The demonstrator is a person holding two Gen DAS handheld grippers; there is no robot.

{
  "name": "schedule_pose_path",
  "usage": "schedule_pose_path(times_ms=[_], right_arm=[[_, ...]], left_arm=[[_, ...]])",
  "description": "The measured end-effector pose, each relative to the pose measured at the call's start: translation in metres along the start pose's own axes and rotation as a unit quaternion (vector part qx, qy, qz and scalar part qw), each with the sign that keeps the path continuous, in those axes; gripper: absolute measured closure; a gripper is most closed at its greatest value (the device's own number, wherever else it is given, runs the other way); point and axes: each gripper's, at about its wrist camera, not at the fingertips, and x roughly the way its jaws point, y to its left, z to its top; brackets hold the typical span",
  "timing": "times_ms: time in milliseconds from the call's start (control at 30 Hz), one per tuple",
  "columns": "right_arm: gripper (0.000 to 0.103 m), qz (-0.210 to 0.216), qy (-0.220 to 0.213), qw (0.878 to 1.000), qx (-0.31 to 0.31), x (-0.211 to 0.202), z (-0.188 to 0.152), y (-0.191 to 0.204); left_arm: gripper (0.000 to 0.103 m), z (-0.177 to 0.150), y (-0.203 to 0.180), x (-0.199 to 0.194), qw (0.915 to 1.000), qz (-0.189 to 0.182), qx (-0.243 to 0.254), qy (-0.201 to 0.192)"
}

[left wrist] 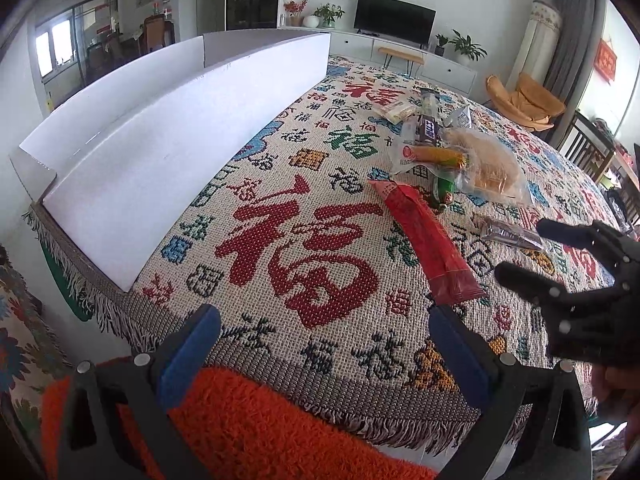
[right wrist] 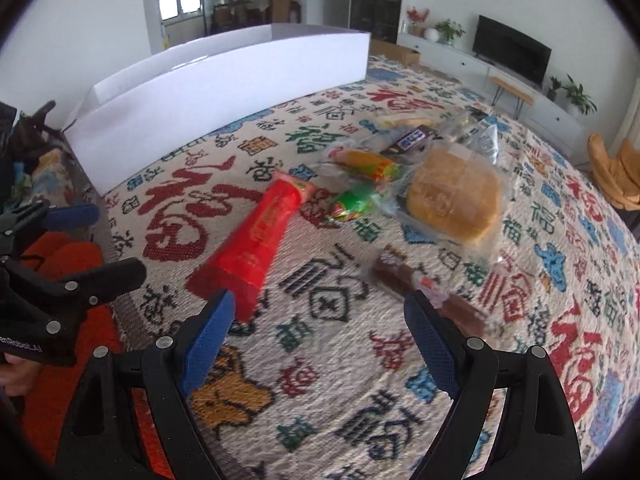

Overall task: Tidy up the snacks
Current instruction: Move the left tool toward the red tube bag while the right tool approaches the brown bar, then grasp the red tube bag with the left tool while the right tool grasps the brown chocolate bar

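1. The right gripper [right wrist: 320, 344] hovered over the woven tablecloth with red and blue characters [right wrist: 520, 360], its blue-padded jaws spread wide and holding nothing.
2. The long red plastic snack packet [right wrist: 252, 236] lay just ahead of the right gripper's left jaw, long axis running away and slightly rightward. A slim brown wrapped bar [right wrist: 420, 292] lay just beyond the right jaw.
3. The right gripper stood nearer the red packet; the left gripper [left wrist: 324, 364] sat back at the table edge, jaws wide and empty, over orange fuzzy fabric [left wrist: 256, 420].
4. Farther off lay a bagged golden bread loaf [right wrist: 452, 200] and smaller wrapped snacks, clustered together.
5. The long white cardboard box [right wrist: 224, 84], the likely destination, stood farthest, along the left edge.
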Motion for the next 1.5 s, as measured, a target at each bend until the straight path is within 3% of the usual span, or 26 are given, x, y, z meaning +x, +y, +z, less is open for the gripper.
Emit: schedule_pose_path(times_ms=[133, 267, 400, 600, 767, 1033, 1333, 1500], right_arm=[[0.014, -0.036, 0.026, 0.999, -0.018, 0.005, 0.007, -0.045], [0.014, -0.006, 0.071, 0.996, -0.045, 0.014, 0.005, -0.077], [0.014, 0.001, 0.083, 0.995, -0.050, 0.023, -0.001, -0.088], [0.014, -0.015, 0.069, 0.997, 0.006, 0.030, -0.009, -0.098], [0.014, -0.032, 0.056, 0.997, 0.044, 0.016, -0.032, -0.114], [0.013, -0.023, 0.034, 0.997, 0.068, 0.011, -0.052, -0.125], [0.012, -0.031, 0.014, 0.997, 0.075, 0.013, -0.053, -0.127], [0.012, -0.032, 0.014, 0.997, 0.074, 0.011, -0.056, -0.124]], left_arm=[[0.000, 0.002, -0.002, 0.000, 0.9999, -0.012, 0.002, 0.007], [0.000, 0.015, -0.010, 0.002, 0.9980, -0.057, -0.008, 0.024], [0.000, 0.040, -0.032, 0.018, 0.9951, -0.087, -0.012, 0.046], [0.000, 0.058, -0.063, 0.073, 0.9961, -0.016, -0.007, 0.087], [0.000, 0.051, -0.062, 0.090, 0.9947, 0.050, 0.022, 0.087], [0.000, 0.047, -0.059, 0.089, 0.9953, 0.041, 0.038, 0.080], [0.000, 0.052, -0.052, 0.089, 0.9868, 0.013, 0.083, 0.138], [0.000, 0.052, -0.045, 0.088, 0.9847, 0.010, 0.091, 0.148]])
